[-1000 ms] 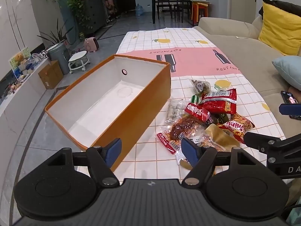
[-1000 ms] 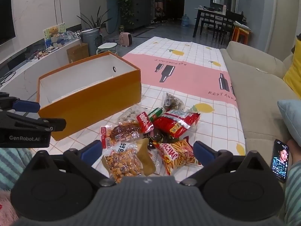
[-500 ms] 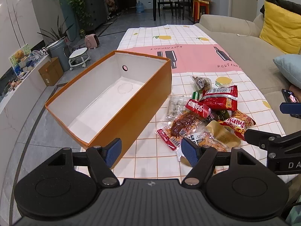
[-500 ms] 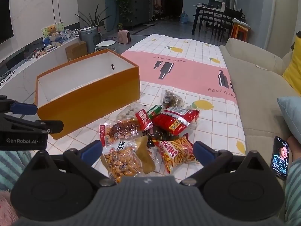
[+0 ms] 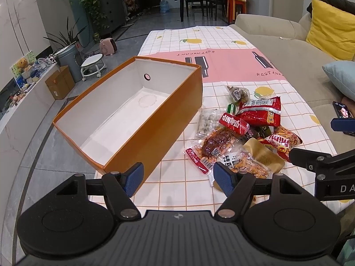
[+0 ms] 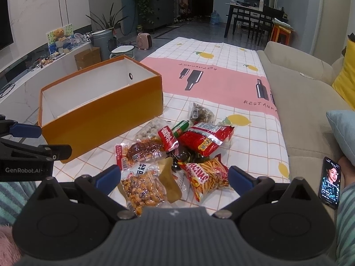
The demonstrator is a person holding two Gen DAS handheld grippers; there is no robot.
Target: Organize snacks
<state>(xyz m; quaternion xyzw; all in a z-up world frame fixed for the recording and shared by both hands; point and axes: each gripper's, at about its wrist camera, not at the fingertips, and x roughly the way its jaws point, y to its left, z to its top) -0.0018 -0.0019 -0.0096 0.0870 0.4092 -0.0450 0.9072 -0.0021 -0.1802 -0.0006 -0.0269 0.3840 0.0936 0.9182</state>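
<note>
Orange cardboard is the first thing you notice from the left wrist camera: a big open box with a white inside and nothing in it, sitting on the checked tablecloth with its long side running right next to the snack pile, which I'd guess is so packets only need a short hop to get in. The left gripper hangs low at the near edge of the table, jaws spread wide with nothing between them, pointed at the gap between the box corner and the closest packets. None of the snacks are in the box yet, so the sorting looks like it hasn't really started. Over on the right wrist camera, the right gripper is also wide open and holding nothing, hovering just short of the pile with the bag of peanuts and the bag of orange sticks sitting pretty much between its fingers, so one of those is probably the first grab. The red bag lies further back, overlapping other packets, and the box is off to the left of the heap. There's a phone lying on the sofa at the right, nothing to do with the job.
</note>
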